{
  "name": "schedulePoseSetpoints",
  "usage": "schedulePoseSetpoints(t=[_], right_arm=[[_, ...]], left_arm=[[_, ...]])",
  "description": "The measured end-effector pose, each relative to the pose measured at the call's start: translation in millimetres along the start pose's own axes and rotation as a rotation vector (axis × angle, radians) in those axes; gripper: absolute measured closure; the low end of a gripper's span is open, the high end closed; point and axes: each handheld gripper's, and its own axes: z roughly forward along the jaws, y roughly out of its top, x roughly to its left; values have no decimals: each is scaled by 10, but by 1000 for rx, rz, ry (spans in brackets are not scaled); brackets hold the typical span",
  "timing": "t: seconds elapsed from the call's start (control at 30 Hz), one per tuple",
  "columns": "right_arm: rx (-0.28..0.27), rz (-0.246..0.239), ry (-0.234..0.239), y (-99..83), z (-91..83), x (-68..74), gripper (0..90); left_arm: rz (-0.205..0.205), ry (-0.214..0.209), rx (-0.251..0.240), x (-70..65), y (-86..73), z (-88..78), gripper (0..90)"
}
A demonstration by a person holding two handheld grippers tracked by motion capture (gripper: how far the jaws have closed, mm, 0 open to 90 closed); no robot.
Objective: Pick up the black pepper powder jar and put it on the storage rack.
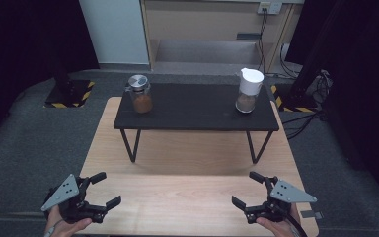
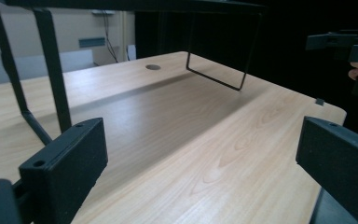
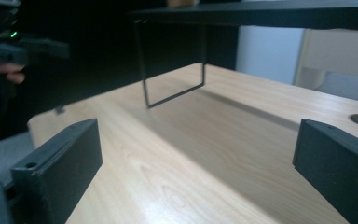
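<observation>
On 1 wooden table (image 1: 192, 197) stands 1 black shelf (image 1: 197, 111) bearing 2 jars (image 1: 141, 94), with 2 grippers (image 1: 101, 190) nearby.

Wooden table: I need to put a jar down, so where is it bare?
The wooden table is bare between the left gripper and right gripper, and forward beneath the black shelf. The shelf's middle is free too; a metal-lidded jar and a white-lidded jar take its ends.

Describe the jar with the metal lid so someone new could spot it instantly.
Find the wooden table and the low black shelf standing on it. The metal-lid jar sits at the shelf's left end: clear glass with brown contents. Its neighbour at the right end, the white-capped jar, has a tall white top instead.
</observation>
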Motion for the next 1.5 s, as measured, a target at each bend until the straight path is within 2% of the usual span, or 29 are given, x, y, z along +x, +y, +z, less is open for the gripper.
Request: schedulePoseSetpoints(t=[0.17, 0.3, 0.6, 0.7, 0.9, 1.07, 1.5], right_arm=[[-17, 7, -67, -61, -49, 46, 9], [-23, 8, -97, -89, -78, 53, 9], [-23, 40, -131, -167, -134, 37, 10], [-21, 22, -142, -170, -143, 67, 16], [-29, 13, -153, -180, -155, 73, 23], [-29, 10, -152, -186, -161, 74, 29], [-10, -3, -93, -176, -103, 51, 31]], left_arm=[[1, 29, -29, -19, -28, -30, 8], [-6, 44, -43, -16, -44, -48, 8], [-11, 112, -77, -23, -82, -112, 8], [-12, 125, -84, -34, -88, -117, 8], [-7, 119, -79, -36, -87, -108, 8], [11, 88, -59, -17, -70, -81, 14], [34, 48, -33, 3, -44, -47, 19]])
